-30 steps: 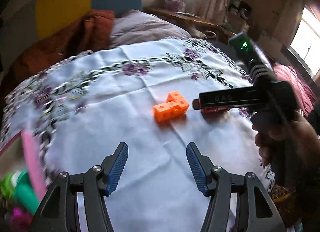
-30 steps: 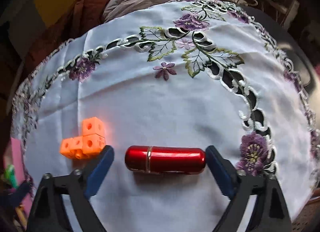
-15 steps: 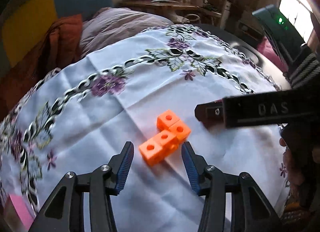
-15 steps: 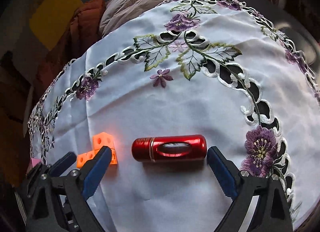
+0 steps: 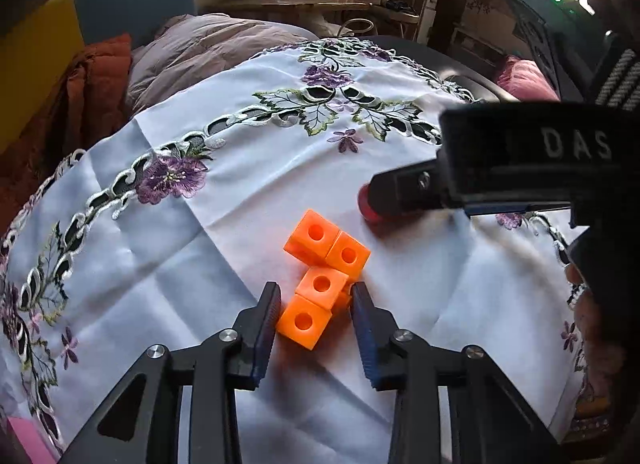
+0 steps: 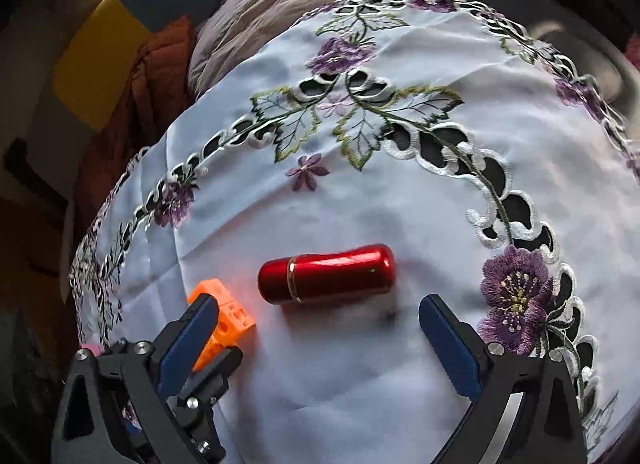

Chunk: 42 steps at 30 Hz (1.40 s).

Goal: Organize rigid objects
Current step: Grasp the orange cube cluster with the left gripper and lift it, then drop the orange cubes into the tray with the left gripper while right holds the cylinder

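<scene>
A white embroidered tablecloth (image 5: 224, 232) covers the table. On it the orange block piece (image 5: 320, 284) lies with its near cubes between the parted fingers of the left tool (image 5: 316, 312), which brackets it without a clear grip. The red tube (image 6: 326, 274) lies on its side just ahead of the right tool (image 6: 316, 314), released and spread wide. From the left camera the right tool's body hides most of the tube.
</scene>
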### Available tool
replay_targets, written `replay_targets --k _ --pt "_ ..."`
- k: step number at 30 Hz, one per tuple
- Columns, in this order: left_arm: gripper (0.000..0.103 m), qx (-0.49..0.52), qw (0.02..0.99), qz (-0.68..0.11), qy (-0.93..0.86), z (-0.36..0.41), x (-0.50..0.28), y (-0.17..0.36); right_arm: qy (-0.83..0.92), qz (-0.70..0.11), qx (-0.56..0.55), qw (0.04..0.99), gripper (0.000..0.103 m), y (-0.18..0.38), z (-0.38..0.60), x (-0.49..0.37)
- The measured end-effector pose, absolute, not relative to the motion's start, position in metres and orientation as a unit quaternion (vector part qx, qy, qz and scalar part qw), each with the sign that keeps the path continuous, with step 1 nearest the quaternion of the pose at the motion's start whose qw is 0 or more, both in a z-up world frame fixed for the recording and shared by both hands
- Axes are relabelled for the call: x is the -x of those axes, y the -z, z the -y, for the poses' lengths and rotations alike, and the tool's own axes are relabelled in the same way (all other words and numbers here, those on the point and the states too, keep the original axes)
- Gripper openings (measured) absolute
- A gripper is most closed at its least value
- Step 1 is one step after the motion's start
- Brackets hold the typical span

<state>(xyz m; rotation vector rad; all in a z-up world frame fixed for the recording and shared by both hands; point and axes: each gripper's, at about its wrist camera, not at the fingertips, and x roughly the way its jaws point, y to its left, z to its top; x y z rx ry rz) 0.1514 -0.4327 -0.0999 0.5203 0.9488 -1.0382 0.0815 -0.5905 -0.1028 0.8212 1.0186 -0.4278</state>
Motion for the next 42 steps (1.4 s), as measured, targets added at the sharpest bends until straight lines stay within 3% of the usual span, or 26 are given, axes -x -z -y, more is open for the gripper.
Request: replay_targets --k 14,17,19,23,37,38,40,42 --pt "0.035 -0.122 0.798 -0.487 0.334 0.329 -0.13 0.093 0.224 -0.429 -0.405 0.776 0.101 0.096 0.603 -0.069" --pt "0.034 -0.118 0.815 -0.472 0.314 0.31 -0.115 0.095 0.23 -0.408 -0.414 0.781 0.102 0.09 0.606 -0.064" --pt "0.026 -0.133 0.824 -0.455 0.31 0.308 -0.109 0.098 0.237 -0.39 -0.416 0.787 0.103 0.084 0.608 -0.06" --pt "0.026 -0.104 0.831 -0.446 0.316 0.302 -0.111 0.101 0.236 -0.368 -0.426 0.792 0.103 0.078 0.61 -0.055" --pt "0.025 -0.06 0.832 -0.445 0.325 0.293 -0.116 0.103 0.255 -0.491 -0.246 0.796 0.102 0.104 0.587 -0.113" --pt "0.025 -0.06 0.833 -0.444 0.325 0.293 -0.116 0.103 0.256 -0.49 -0.239 0.798 0.101 0.104 0.587 -0.114" --pt "0.025 -0.059 0.833 -0.444 0.324 0.293 -0.116 0.103 0.257 -0.494 -0.221 0.801 0.08 0.107 0.583 -0.117" --pt "0.025 -0.059 0.834 -0.443 0.323 0.293 -0.115 0.103 0.255 -0.504 -0.203 0.8 0.075 0.108 0.578 -0.12"
